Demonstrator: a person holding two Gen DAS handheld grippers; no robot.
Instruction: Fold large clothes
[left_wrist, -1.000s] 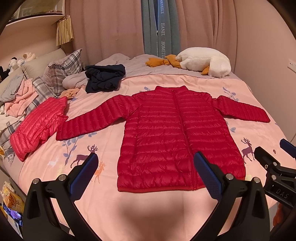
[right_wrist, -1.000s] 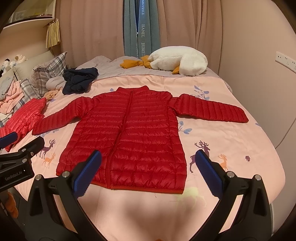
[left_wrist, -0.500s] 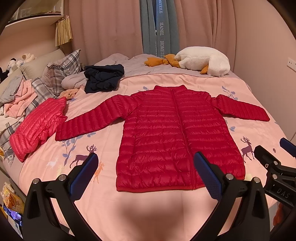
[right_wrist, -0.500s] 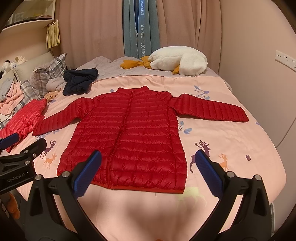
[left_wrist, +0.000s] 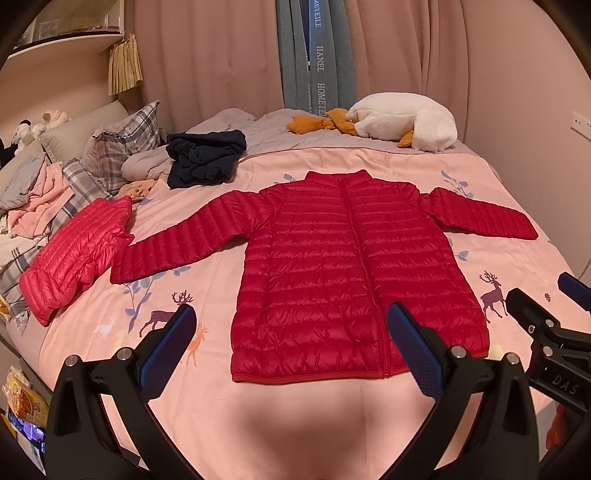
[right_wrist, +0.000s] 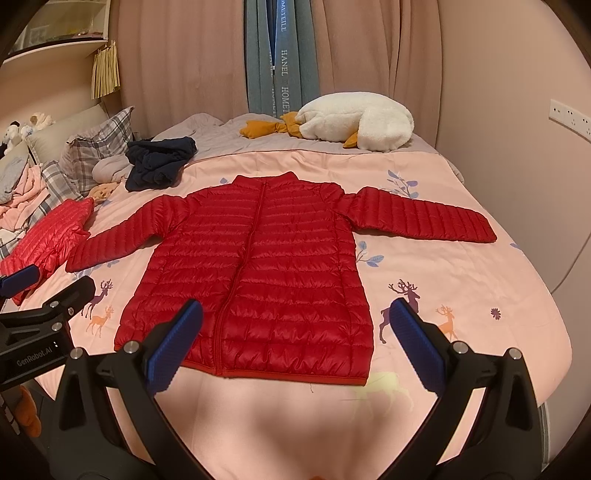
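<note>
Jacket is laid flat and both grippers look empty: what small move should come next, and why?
Probably bring the left gripper forward and out to the cuff of the left sleeve, to fold it across the body. The red jacket lies flat, zipped, both sleeves spread wide on the pink bedspread, and both grippers, the right gripper included, are open and short of the hem.

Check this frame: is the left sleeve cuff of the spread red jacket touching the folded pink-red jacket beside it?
Cannot tell. In the left wrist view the red jacket sleeve cuff lies right against the pink-red jacket, with no clear gap or contact.
</note>
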